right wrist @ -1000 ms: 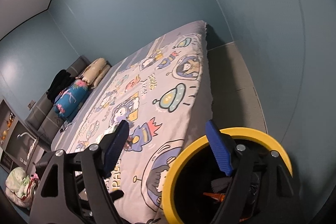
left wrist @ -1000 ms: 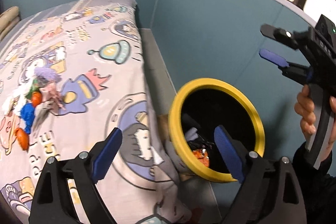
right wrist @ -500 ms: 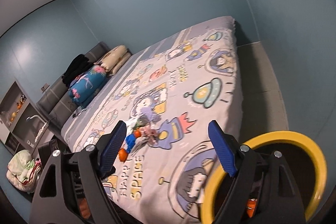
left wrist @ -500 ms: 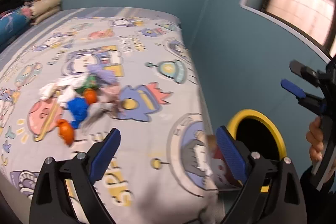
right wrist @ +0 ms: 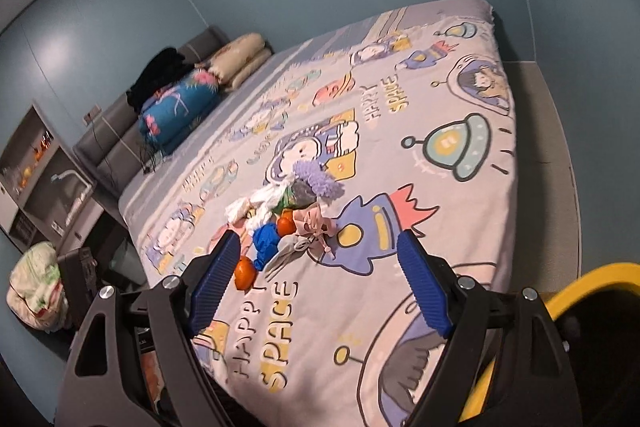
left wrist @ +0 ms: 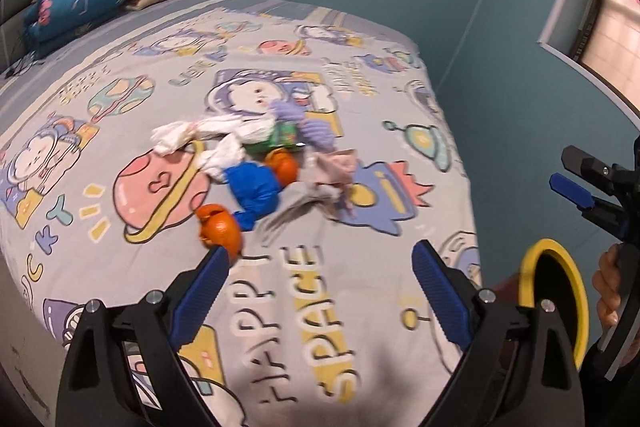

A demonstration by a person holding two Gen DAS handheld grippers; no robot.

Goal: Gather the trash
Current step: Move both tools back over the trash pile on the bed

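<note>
A pile of trash lies mid-bed: white tissues (left wrist: 224, 135), a blue crumpled piece (left wrist: 254, 189), orange peels (left wrist: 220, 227), a green wrapper (left wrist: 280, 139), a purple fluffy cloth (left wrist: 308, 125) and pinkish-grey rags (left wrist: 328, 175). The pile also shows in the right wrist view (right wrist: 288, 219). The yellow-rimmed black bin (left wrist: 556, 307) stands beside the bed at right, also in the right wrist view (right wrist: 592, 307). My left gripper (left wrist: 320, 279) is open and empty, above the bed short of the pile. My right gripper (right wrist: 316, 279) is open and empty, and shows at the right edge of the left wrist view (left wrist: 576, 179).
The bed (left wrist: 120, 99) with a cartoon space sheet fills the view. Folded blankets and pillows (left wrist: 80, 3) lie at its head. Teal walls surround it, with a window (left wrist: 616, 23) at right. A shelf unit (right wrist: 44, 171) and a bag (right wrist: 36, 283) stand at the left.
Both grippers have swung away from the bin toward the bed. The bin moved to the right edge of each view and the trash pile came to the centre. Both stayed open.
</note>
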